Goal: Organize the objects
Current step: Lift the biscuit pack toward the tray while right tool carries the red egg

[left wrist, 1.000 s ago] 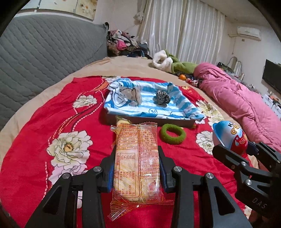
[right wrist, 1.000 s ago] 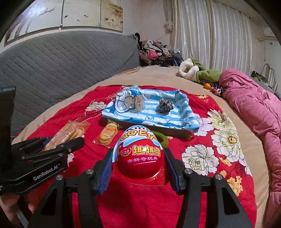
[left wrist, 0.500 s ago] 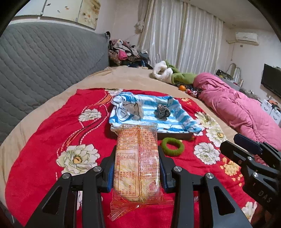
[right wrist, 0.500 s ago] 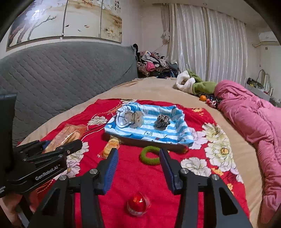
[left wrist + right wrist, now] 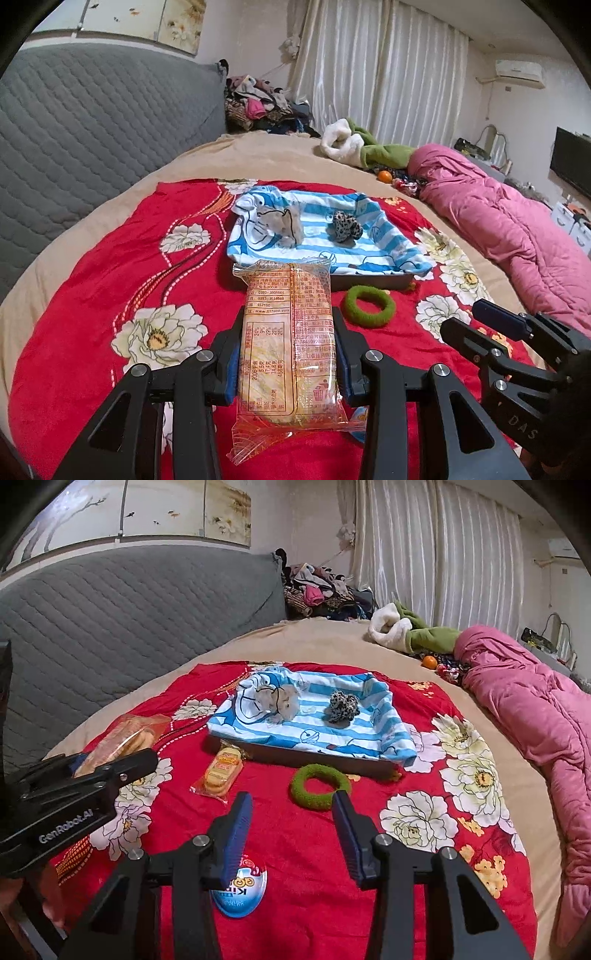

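Tool [image 5: 291,808] faces green ring [image 5: 319,785] (unobstructed).

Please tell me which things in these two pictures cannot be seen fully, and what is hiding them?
- Egg toy, right wrist view: the right gripper's left finger covers its top, and the label reads only in part.
- Tray, both views: a striped cloth covers all but its front wall.
- Cracker pack, left wrist view: the print is too small to read, and the left gripper's pads cover its sides.
- Small biscuit pack: out of sight in the left wrist view.

Home bedroom, quilted grey headboard [image 5: 129,602], pink duvet [image 5: 524,709], white curtains [image 5: 436,557], clothes pile [image 5: 317,590]
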